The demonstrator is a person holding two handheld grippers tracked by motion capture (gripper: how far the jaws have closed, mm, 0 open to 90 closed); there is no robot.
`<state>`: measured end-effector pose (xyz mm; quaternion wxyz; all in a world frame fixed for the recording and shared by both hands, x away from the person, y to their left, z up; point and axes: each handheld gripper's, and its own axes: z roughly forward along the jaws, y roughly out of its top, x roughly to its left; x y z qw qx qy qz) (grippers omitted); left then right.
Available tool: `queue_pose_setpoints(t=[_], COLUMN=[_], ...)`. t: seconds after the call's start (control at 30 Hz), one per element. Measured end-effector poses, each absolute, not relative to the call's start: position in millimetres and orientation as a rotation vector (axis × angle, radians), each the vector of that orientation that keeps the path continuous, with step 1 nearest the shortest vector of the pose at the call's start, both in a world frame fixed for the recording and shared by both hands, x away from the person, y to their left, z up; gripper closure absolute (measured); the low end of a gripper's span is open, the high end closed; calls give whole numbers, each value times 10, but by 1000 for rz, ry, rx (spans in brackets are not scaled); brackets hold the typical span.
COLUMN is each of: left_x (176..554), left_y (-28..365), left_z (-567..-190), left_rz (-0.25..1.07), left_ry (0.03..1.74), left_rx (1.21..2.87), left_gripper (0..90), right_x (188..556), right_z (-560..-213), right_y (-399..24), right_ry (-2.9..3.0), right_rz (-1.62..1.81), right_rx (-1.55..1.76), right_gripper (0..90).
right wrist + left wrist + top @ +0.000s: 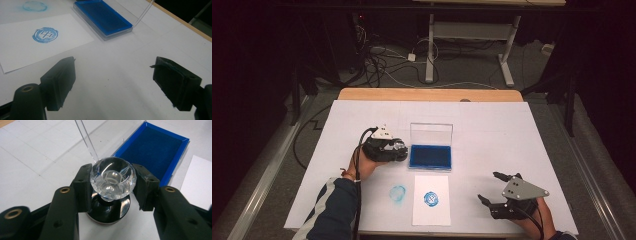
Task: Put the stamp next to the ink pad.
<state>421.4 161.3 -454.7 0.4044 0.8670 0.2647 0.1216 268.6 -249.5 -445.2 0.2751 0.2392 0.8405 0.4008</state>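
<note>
Left claw (112, 187) pinching faceted clear-glass stamp knob (113, 178); right claw (113, 83) open above matte white table (120, 82).

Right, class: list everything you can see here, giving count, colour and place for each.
stamp: one, clear knob on black base, standing left of the pad, between the left jaws
ink pad: one, blue, mid-table, clear lid raised
paper: one, white with blue print, near edge
smudge: one, blue, left of paper
table: one, white cover
left gripper: black, jaws beside the knob
right gripper: black, open, over bare table
</note>
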Motion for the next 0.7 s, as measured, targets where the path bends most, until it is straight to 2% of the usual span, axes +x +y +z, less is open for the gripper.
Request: queue_pose_setpoints(t=[0.07,0.3,0.7], left_x=[4213,4197,4059], left_y=[1606,1616,1625], left_z=[-4544,-4513,-4357], left_rz=[315,339,456], left_ry=[673,699,690], left_rx=[2194,2166,2085], left_gripper=[479,433,269], right_x=[2688,2688,2691], right_z=[-4456,-4462,-4480], right_y=[-2494,-2486,-2465], right_ry=[2265,2269,2279], right_rz=[1076,1069,1062], right_rx=[644,644,639], right_gripper=[189,189,188])
